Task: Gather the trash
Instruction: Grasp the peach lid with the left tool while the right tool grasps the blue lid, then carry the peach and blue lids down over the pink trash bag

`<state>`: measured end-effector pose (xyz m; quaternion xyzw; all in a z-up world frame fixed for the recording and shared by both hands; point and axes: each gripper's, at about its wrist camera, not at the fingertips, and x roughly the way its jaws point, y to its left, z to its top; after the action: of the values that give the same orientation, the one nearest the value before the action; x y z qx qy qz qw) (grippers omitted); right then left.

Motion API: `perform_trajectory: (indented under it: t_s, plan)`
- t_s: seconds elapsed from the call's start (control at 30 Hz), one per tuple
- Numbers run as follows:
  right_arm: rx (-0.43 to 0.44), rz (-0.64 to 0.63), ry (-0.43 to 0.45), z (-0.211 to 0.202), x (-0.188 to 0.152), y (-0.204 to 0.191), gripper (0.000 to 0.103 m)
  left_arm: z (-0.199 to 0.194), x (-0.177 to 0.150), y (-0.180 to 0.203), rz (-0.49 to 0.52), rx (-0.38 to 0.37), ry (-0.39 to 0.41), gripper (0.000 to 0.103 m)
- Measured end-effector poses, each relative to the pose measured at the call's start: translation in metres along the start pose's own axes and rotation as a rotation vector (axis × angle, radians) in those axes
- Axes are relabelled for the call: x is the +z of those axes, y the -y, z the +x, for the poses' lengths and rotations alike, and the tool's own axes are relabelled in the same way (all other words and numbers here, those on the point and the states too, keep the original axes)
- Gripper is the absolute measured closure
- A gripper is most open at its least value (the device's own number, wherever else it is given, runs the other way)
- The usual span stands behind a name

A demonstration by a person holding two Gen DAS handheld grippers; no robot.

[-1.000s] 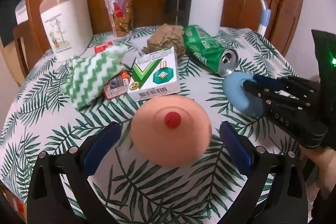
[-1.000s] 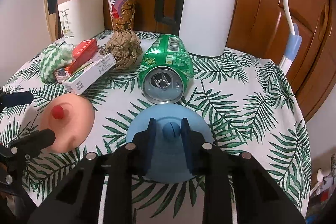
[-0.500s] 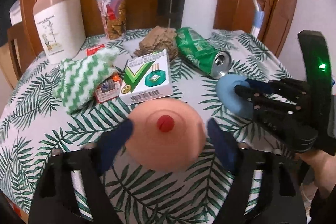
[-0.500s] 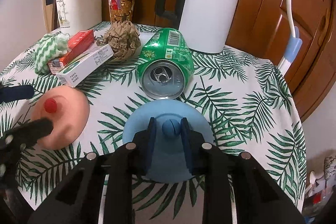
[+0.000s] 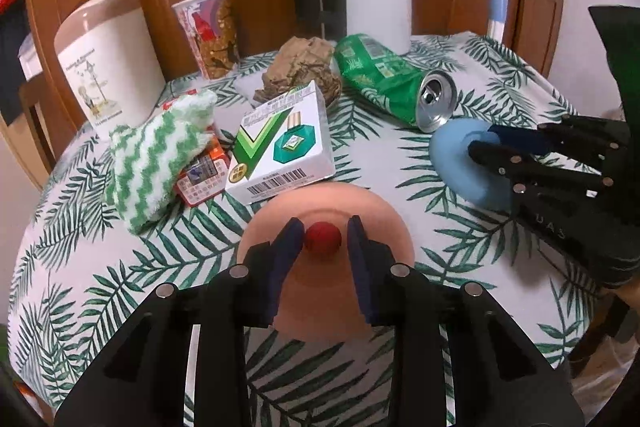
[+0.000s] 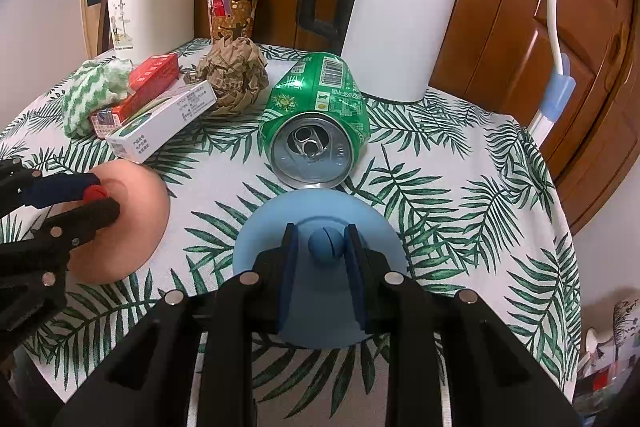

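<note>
Tongs on your left (image 5: 323, 241) were wide a second ago; now they're closing around the red knob (image 5: 322, 239) of the peach dome (image 5: 325, 291) near the tabletop's (image 5: 472, 243) front edge, pads close beside it, contact not yet clear. Your right tongs (image 6: 325, 242) stay clenched on the blue dome's knob (image 6: 325, 246). Trash waits behind: crushed green can (image 6: 320, 99), crumpled brown paper (image 6: 234, 77), cartons toward the back-left. With both domes gripped, you're likely set to start gathering.

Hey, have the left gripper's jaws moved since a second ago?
Yes. The left gripper has drawn its jaws inward: earlier they stood outside the peach dome lid, now they flank its red knob and are closing.
</note>
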<state>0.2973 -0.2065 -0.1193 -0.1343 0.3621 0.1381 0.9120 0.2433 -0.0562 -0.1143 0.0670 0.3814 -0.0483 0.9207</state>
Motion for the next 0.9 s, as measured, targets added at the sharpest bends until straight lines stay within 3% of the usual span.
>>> perform_trajectory:
  t_s: [0.27, 0.33, 0.9]
  plan:
    - [-0.028, -0.032, 0.000, 0.000, 0.000, -0.005, 0.081, 0.001, -0.003, -0.002, -0.017, -0.029, 0.018, 0.079]
    - [-0.027, -0.025, 0.008, -0.001, 0.000, -0.003, 0.085, 0.000, -0.003, -0.003, -0.030, -0.039, 0.022, 0.081]
    - [0.026, -0.010, 0.079, -0.040, -0.019, -0.011, 0.085, -0.034, -0.022, -0.012, -0.040, -0.071, 0.081, 0.080]
